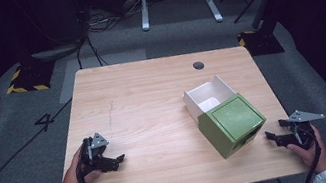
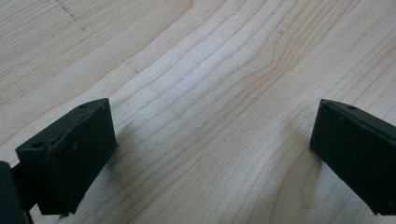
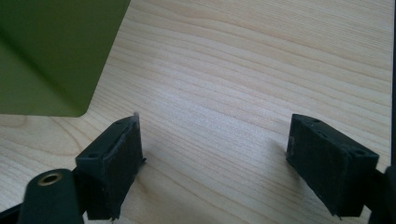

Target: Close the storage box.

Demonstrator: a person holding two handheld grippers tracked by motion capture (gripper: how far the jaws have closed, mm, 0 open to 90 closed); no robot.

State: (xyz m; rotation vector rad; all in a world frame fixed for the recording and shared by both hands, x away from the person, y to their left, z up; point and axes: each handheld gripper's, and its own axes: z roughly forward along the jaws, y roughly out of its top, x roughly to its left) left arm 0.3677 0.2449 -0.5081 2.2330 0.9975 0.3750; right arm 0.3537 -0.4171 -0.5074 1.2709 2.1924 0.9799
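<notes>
The left gripper (image 2: 212,156) looks down along its own two black fingers onto bare, pale wood — the table (image 2: 205,70). One of the fingers (image 2: 70,158) rises from the lower left of the frame, a blocky dark pad with small holes in its top face; the other sits at the lower right edge, partly cut off by the frame. They stand wide apart, with nothing between them but wood grain running in long curved bands from lower left to upper right. A faint dotted mark crosses the upper left corner — too small to read.
</notes>
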